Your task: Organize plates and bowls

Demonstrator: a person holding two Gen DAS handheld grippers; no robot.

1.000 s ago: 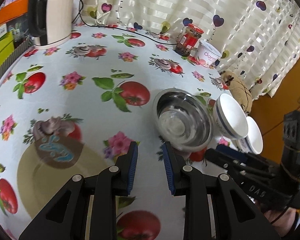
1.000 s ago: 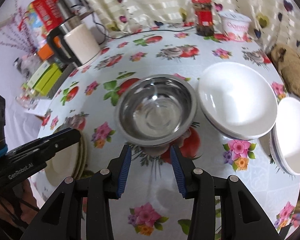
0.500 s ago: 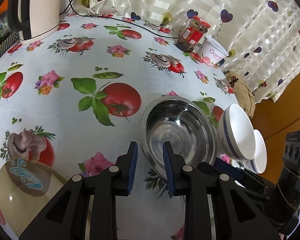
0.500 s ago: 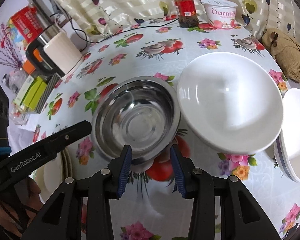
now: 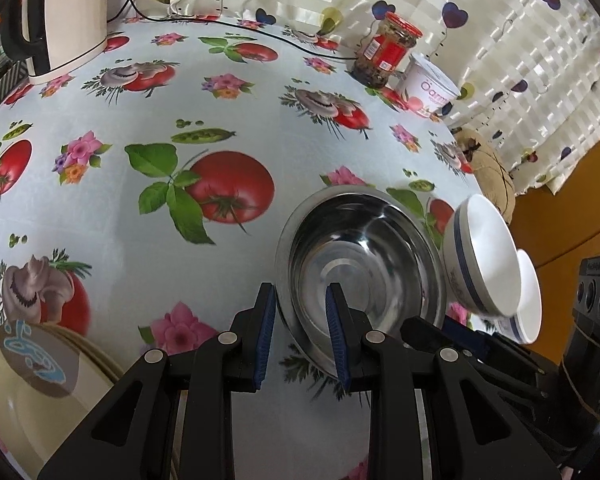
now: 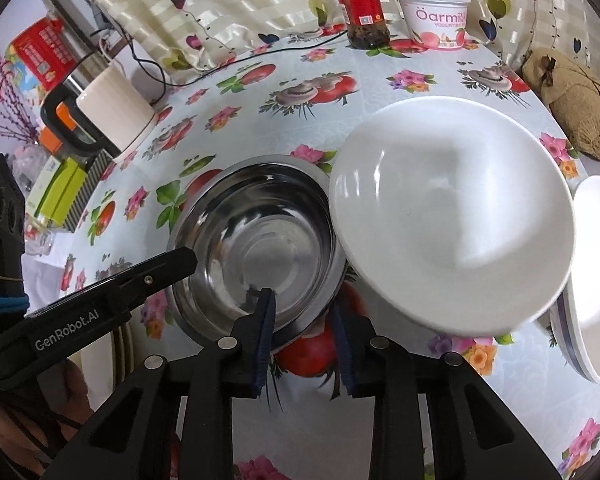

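On floral tablecloth (image 5: pixel 147 104): steel bowl (image 5: pixel 364 264) beside white bowl (image 6: pixel 452 216), rims touching | left gripper (image 5: pixel 300 332) astride near rim, one finger inside, one outside, not clamped | right gripper (image 6: pixel 306 330) astride rim likewise, jaws closing, pads not yet pressing | beige plates (image 5: pixel 23 392) apart at left

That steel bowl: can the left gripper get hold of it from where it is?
Probably yes. The left gripper already straddles the near rim of the steel bowl, one finger inside, one outside, nothing between. The right gripper is closing on the same rim alongside.
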